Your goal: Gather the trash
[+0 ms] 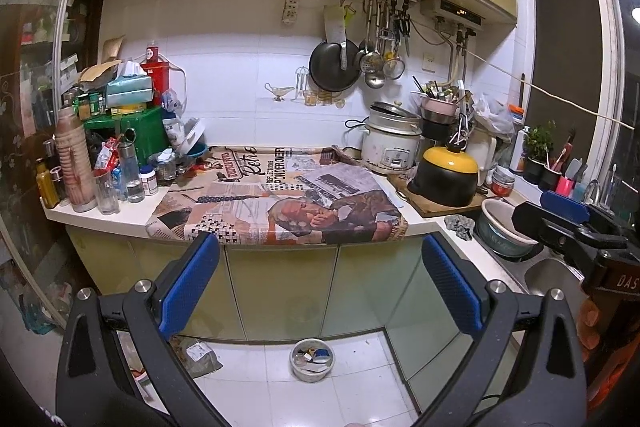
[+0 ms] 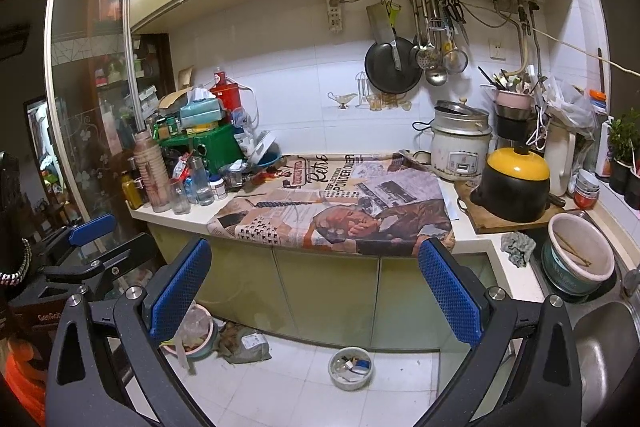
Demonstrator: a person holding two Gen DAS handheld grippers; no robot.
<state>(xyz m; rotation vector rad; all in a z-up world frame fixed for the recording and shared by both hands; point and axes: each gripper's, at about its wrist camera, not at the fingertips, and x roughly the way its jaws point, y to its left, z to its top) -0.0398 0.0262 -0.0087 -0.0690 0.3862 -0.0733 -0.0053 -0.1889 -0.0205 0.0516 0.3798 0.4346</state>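
A small round bin (image 1: pixel 312 359) holding scraps stands on the white floor tiles below the counter; it also shows in the right wrist view (image 2: pixel 351 367). My left gripper (image 1: pixel 320 283) is open and empty, held back from the counter edge, above the bin. My right gripper (image 2: pixel 316 283) is open and empty at about the same height. The right gripper also shows at the right edge of the left wrist view (image 1: pixel 568 219), and the left gripper at the left edge of the right wrist view (image 2: pixel 92 239). A newspaper-print cloth (image 1: pixel 288 203) covers the middle of the counter.
Bottles, jars and boxes (image 1: pixel 116 147) crowd the counter's left end. A rice cooker (image 1: pixel 390 143), a black pot with yellow lid (image 1: pixel 446 175) and a bowl (image 2: pixel 580 255) by the sink stand right. A bag (image 2: pixel 246 345) and a bowl (image 2: pixel 196 331) lie on the floor.
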